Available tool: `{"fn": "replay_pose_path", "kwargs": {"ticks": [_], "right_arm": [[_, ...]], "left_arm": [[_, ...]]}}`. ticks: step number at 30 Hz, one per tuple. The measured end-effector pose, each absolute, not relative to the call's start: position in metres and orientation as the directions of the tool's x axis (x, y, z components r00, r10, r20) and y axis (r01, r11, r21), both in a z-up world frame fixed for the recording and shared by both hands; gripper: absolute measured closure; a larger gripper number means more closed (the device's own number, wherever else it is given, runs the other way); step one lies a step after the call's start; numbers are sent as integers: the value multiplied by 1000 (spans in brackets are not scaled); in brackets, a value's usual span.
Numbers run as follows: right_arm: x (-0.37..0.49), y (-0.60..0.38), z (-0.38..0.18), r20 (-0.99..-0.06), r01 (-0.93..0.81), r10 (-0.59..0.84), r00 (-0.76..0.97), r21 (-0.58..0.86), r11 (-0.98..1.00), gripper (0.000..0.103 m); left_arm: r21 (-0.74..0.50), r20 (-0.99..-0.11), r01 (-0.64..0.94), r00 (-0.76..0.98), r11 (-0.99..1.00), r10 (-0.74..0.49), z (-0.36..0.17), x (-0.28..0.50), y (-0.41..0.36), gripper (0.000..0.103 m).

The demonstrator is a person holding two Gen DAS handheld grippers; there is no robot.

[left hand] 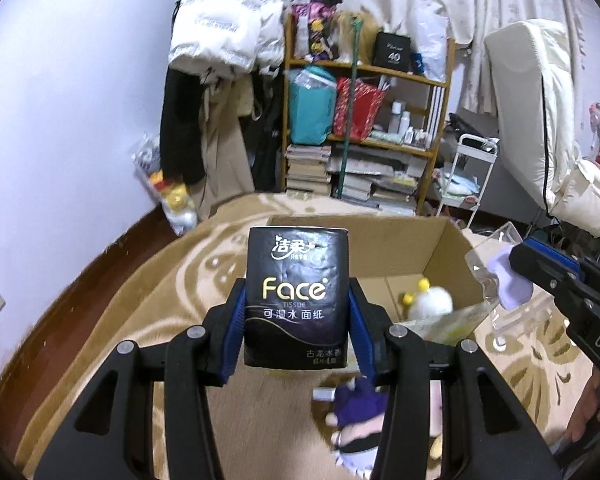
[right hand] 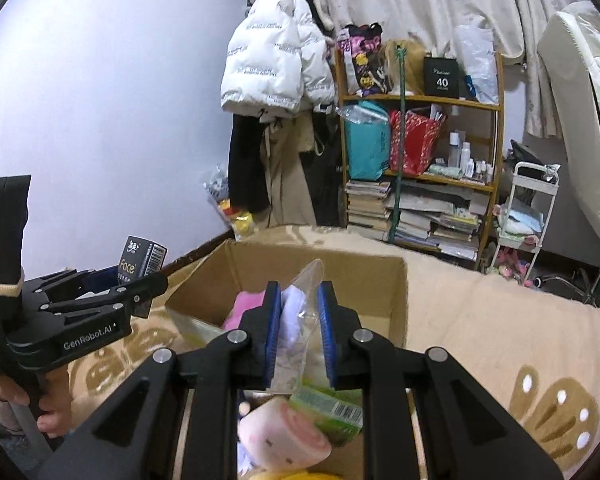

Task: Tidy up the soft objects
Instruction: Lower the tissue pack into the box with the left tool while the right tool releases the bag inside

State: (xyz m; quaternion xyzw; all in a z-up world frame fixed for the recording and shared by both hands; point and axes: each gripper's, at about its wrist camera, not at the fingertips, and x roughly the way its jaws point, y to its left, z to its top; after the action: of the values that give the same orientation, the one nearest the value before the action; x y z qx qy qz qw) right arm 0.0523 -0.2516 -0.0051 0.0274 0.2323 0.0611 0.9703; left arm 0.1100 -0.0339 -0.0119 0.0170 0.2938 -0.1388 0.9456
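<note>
Left wrist view: the left hand-held gripper [left hand: 296, 332] is clamped on a black tissue pack [left hand: 297, 298] printed "Face", its blue pads pressing the pack's two sides. The pack stands upright at the centre, raised above the tan patterned blanket [left hand: 148, 304]. Behind it, toward 1 o'clock, an open cardboard box [left hand: 432, 252] sits on the blanket with a white plush with yellow knobs [left hand: 432, 300] inside. At 3 o'clock the right hand-held gripper [left hand: 516, 276] reaches in from the edge, closed on a clear plastic bag holding something pale lilac [left hand: 508, 284]. At 6 o'clock, under the fingers, a purple plush toy [left hand: 356, 404] lies on the blanket. A wooden shelf [left hand: 364, 68] stacked with bags and books stands at 12 o'clock.

Right wrist view: the right hand-held gripper [right hand: 298, 336] is shut on the clear plastic bag [right hand: 300, 304], which sticks up between the blue pads directly over the cardboard box [right hand: 392, 280]. A pink soft item [right hand: 246, 308] shows inside the box just left of the fingers. At 6 o'clock lie a pink roll-shaped plush [right hand: 280, 436] and a green packet [right hand: 332, 408], touching. At 9 o'clock the left hand-held gripper [right hand: 140, 280] holds the tissue pack [right hand: 142, 262] beside the box's left wall, above the blanket [right hand: 500, 332].
</note>
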Motion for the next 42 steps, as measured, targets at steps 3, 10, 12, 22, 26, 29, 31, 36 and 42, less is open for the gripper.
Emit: {"fn": "replay_pose_path", "kwargs": {"ticks": [3,10,12,22,26,29,31,36,42], "right_arm": [[62,-257,-2,-437,-108,132,890,79,991,83],[92,-262,-9,-444,-109,119,888,48,993,83],[97,-263,-15,-452,-107,113,885,40,993,83],[117,-279,-46,-518,-78,115,848,94,993,82],[117,-283,-51,-532,-79,131,837,120,990,79],[116,-288,-52,-527,-59,119,842,128,990,79],[115,-289,-52,-532,-66,132,837,141,988,79],[109,-288,-52,-542,-67,127,831,130,989,72],[90,-289,-40,-507,-51,111,855,132,990,39]], "left_arm": [[-28,-541,283,802,959,-252,-9,116,-42,58],[15,-548,305,799,952,-248,-12,139,-64,58],[19,-559,305,793,952,-243,-17,143,-68,58],[62,-613,312,761,948,-211,-43,156,-82,57],[78,-623,306,758,949,-193,-48,157,-84,52],[80,-614,301,766,950,-191,-46,156,-82,45],[81,-618,298,764,951,-186,-46,155,-81,35],[75,-615,281,768,957,-178,-42,149,-75,26],[51,-614,248,772,967,-165,-35,136,-60,10]]}}
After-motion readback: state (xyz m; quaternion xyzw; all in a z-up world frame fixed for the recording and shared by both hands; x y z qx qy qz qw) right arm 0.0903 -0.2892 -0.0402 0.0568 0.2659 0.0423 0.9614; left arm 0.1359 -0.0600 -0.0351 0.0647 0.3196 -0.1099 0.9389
